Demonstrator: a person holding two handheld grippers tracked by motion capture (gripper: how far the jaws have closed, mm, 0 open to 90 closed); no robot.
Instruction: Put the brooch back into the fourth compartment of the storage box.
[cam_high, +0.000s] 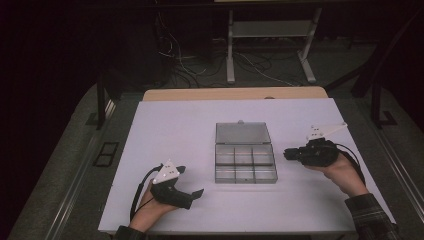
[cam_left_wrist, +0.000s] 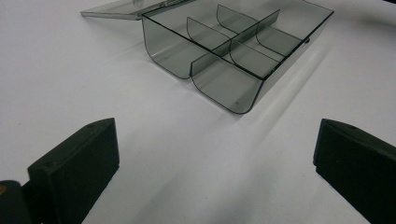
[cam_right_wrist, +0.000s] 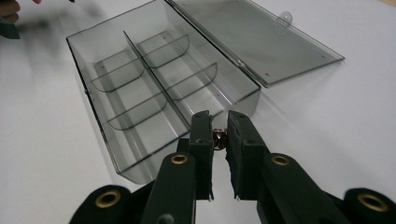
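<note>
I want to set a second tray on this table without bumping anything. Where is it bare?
The white table is bare behind the open compartment box and its flat lid, and along the left edge above the left gripper. It is tighter right of the box, where the right gripper pinches a small brownish thing.

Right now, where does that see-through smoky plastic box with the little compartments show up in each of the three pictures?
High view: the clear grey plastic compartment box lies mid-table, between the two hand-held grippers.
Left gripper view: the box sits top centre, beyond the wide-apart black jaws.
Right gripper view: the box sits in the upper left and centre, just beyond the nearly closed jaws.
Shared landmark: its flat lid, folded open on the white table.
</note>
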